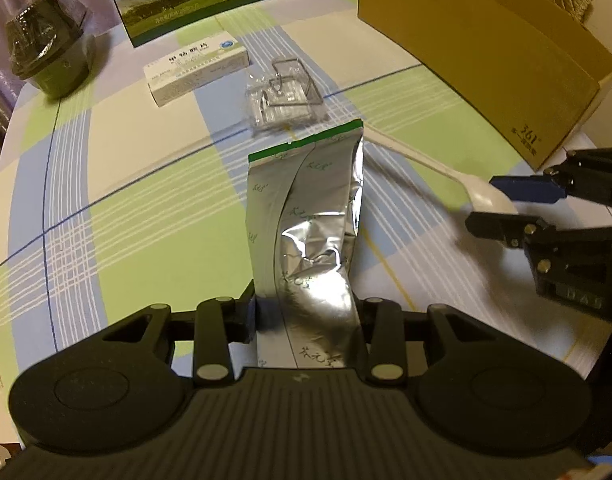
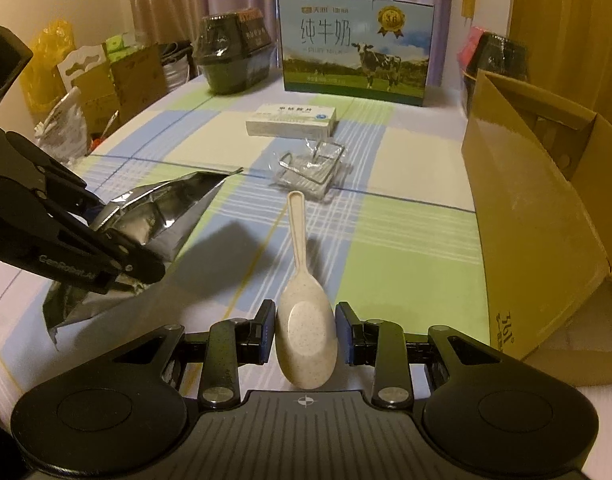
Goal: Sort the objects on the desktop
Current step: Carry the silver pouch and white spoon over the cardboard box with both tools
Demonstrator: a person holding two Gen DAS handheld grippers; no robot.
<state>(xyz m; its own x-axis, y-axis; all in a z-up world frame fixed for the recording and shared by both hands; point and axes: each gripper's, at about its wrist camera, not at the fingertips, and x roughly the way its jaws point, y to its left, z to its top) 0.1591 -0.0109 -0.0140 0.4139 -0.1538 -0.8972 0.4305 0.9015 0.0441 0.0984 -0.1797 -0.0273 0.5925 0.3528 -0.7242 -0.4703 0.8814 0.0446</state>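
A silver foil pouch (image 1: 306,220) with a green top edge sticks up from my left gripper (image 1: 306,308), which is shut on its lower part. The right wrist view shows the same pouch (image 2: 154,216) held off the checked tablecloth by the left gripper (image 2: 114,236). A beige speckled spoon (image 2: 302,320) sits bowl-first between the pads of my right gripper (image 2: 306,332), which is shut on the bowl; its handle points away toward the table's middle. From the left wrist view, the spoon (image 1: 410,156) runs into the right gripper (image 1: 502,206) at the right edge.
An open cardboard box (image 2: 526,220) stands along the right side. Ahead lie a clear plastic packet with a wire stand (image 2: 312,168) and a white medicine box (image 2: 292,120). A milk carton (image 2: 354,48) and a dark wrapped pot (image 2: 230,56) stand at the far edge.
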